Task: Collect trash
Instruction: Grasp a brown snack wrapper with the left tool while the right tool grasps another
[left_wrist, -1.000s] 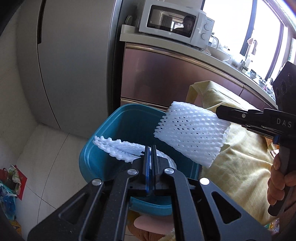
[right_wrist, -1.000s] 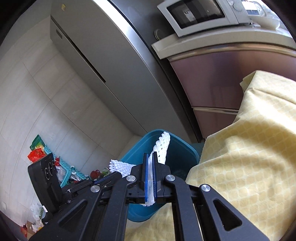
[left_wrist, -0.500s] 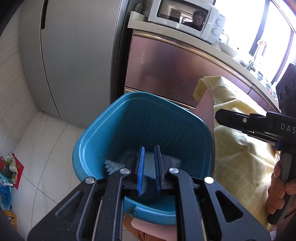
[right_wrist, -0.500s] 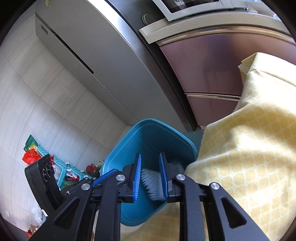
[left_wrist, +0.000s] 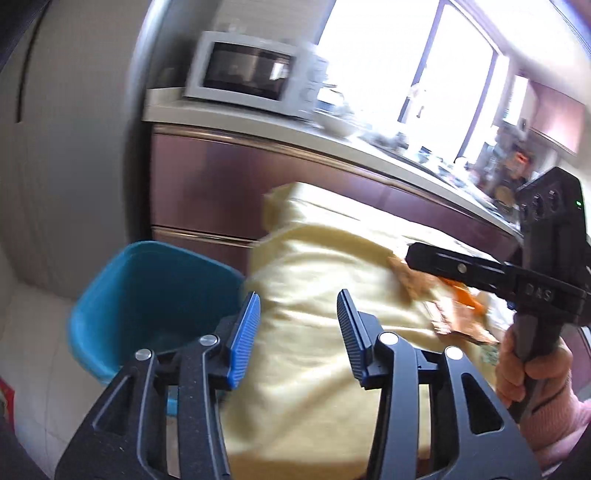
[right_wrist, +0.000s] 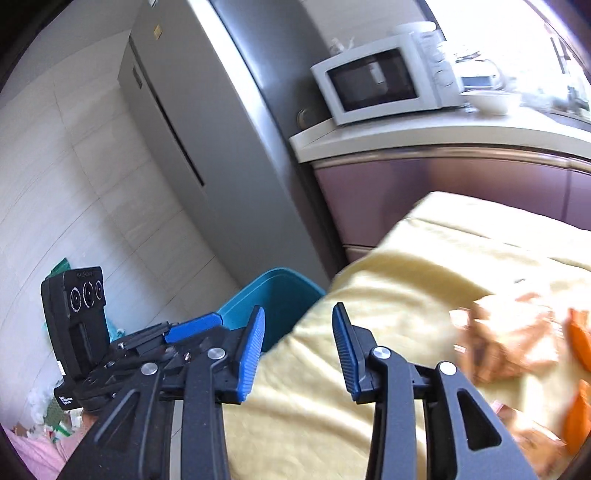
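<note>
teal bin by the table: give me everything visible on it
The teal bin looks like smooth moulded plastic, with rounded corners, a thick rolled rim and sloping walls. It stands upright and open-topped on the pale tiled floor, beside the yellow tablecloth edge and in front of the purple-brown cabinet. The cloth overlaps its right side in both views; actual contact cannot be told. The inside is shadowed and blurred, so its contents cannot be made out. The left gripper and right gripper are open and not touching it.
</note>
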